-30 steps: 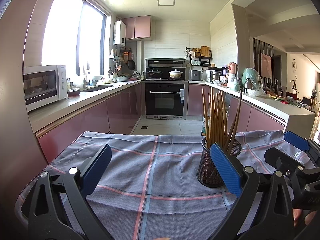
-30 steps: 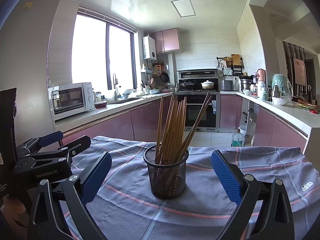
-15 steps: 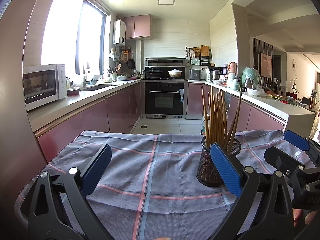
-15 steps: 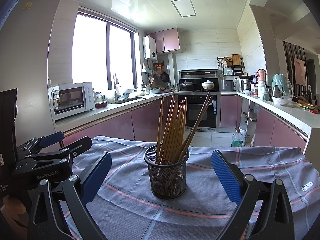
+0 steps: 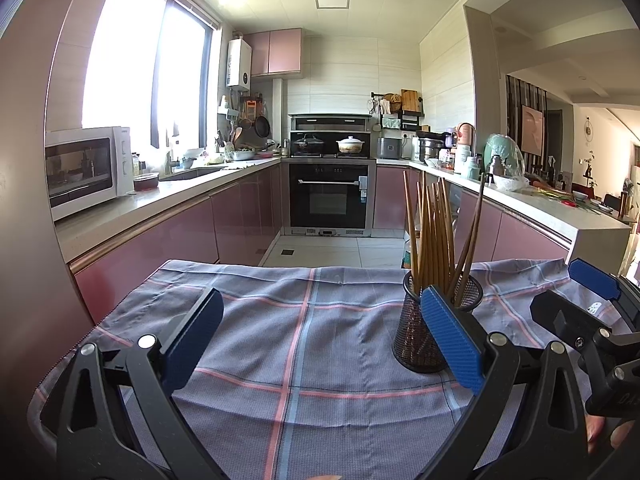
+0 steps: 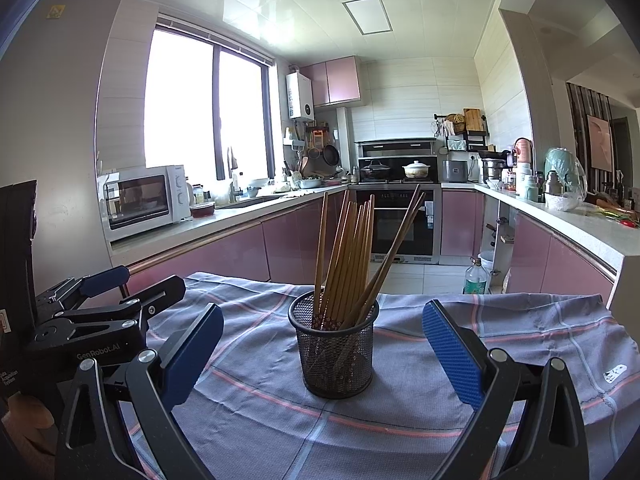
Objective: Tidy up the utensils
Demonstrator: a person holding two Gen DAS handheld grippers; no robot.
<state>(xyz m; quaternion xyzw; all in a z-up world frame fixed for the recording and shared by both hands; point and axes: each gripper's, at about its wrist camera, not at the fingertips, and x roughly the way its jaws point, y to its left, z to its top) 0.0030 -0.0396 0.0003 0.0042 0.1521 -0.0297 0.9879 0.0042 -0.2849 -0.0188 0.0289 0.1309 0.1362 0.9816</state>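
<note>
A black mesh cup (image 6: 335,350) stands upright on the grey plaid cloth (image 6: 500,332), holding several brown wooden chopsticks (image 6: 352,248) that lean against one another. My right gripper (image 6: 322,354) is open, its blue pads wide on either side of the cup and nearer than it. In the left wrist view the same cup (image 5: 416,336) with its chopsticks (image 5: 434,232) sits just behind the right pad. My left gripper (image 5: 320,344) is open over bare cloth (image 5: 304,320), left of the cup. Nothing lies between either pair of fingers.
The other gripper shows at the edge of each view, at the right (image 5: 592,320) and at the left (image 6: 92,320), held by a hand. Beyond the cloth's far edge are the kitchen floor, pink cabinets, an oven (image 5: 328,200), a microwave (image 6: 144,200) and a plastic bottle (image 6: 475,278).
</note>
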